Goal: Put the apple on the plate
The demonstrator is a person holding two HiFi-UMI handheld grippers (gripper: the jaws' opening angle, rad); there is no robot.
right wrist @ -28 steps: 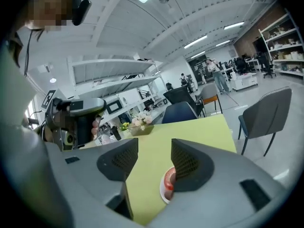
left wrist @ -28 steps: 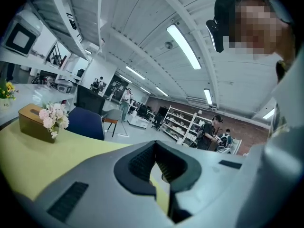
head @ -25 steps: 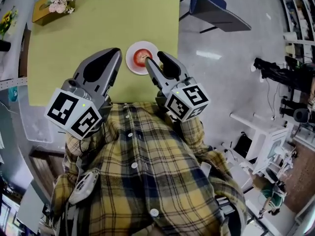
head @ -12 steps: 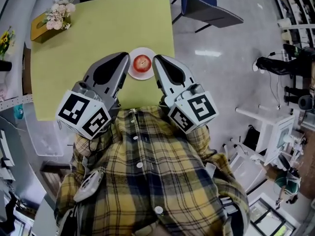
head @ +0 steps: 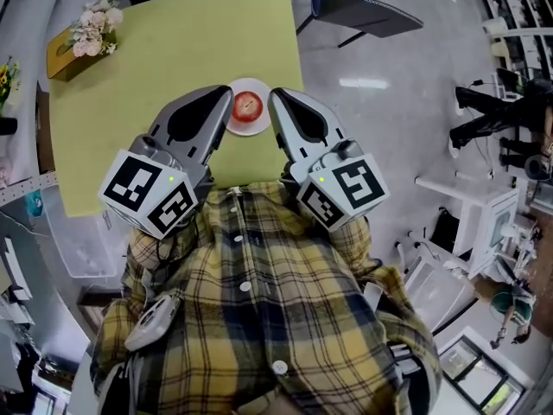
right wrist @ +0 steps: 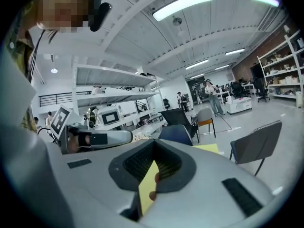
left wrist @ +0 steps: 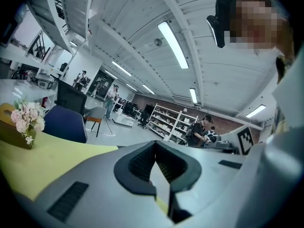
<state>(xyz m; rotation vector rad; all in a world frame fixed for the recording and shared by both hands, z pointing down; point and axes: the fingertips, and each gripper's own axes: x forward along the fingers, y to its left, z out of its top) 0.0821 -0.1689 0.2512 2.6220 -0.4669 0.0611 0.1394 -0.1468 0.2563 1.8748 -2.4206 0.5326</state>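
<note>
the round red apple (head: 248, 106) is sitting on the small white plate (head: 246, 130); the grey left gripper (head: 226, 92) and right gripper (head: 275, 95) are hovering beside it, jaws closed, gripping nothing.

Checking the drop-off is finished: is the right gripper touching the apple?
Apart. The head view shows white plate rim between the apple and the right gripper's tip; the right gripper view shows its jaws closed with nothing held.

Yellow-green table (head: 130, 102). Pink flower arrangement (head: 91, 26) in a yellow box at its far left corner. Dark blue chair (left wrist: 64, 123) just behind the far edge. Grey chair (right wrist: 259, 144) on the floor beside it. Shelving racks (left wrist: 173, 122) and standing people in the background.
</note>
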